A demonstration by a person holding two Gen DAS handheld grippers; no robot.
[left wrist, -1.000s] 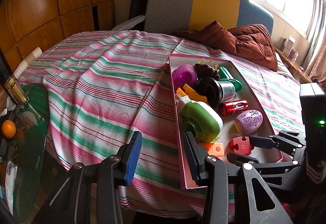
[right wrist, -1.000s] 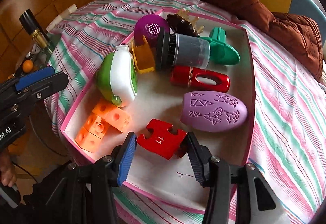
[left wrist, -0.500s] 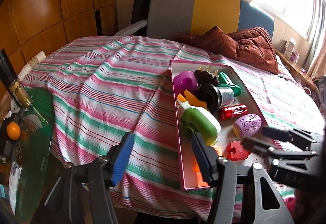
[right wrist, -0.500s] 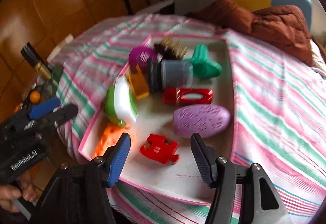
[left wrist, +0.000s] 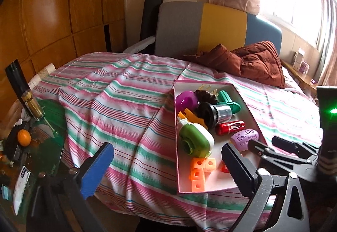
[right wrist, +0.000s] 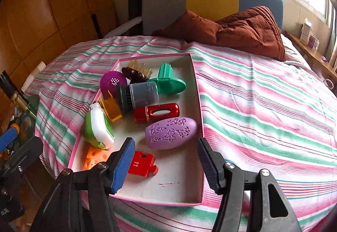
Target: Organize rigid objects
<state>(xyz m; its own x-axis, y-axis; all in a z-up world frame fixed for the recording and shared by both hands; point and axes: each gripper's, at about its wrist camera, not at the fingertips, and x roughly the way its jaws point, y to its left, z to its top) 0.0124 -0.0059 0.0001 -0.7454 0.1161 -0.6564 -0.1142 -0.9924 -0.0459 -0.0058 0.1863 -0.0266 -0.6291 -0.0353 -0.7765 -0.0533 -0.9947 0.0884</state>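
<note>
Where the striped bedspread (right wrist: 263,105) is spread over the bed, a shallow pink-rimmed tray (right wrist: 198,105) is laid, and the rigid objects are gathered in it: a red puzzle piece (right wrist: 142,163) near the front, a lilac egg-shaped piece (right wrist: 171,132) just behind it, a red cylinder (right wrist: 157,112), a green-and-white tape measure (right wrist: 98,128), orange cubes (left wrist: 199,170), a grey jar (right wrist: 141,96), a teal piece (right wrist: 167,81) and a purple dome (right wrist: 112,82). Nothing is held: the right gripper (right wrist: 166,165) is seen parted above the tray's front edge, and the left gripper (left wrist: 167,168), whose jaws have just been opening, is spread wide beside the tray. A brown quilt (right wrist: 242,27) is bunched at the headboard.
</note>
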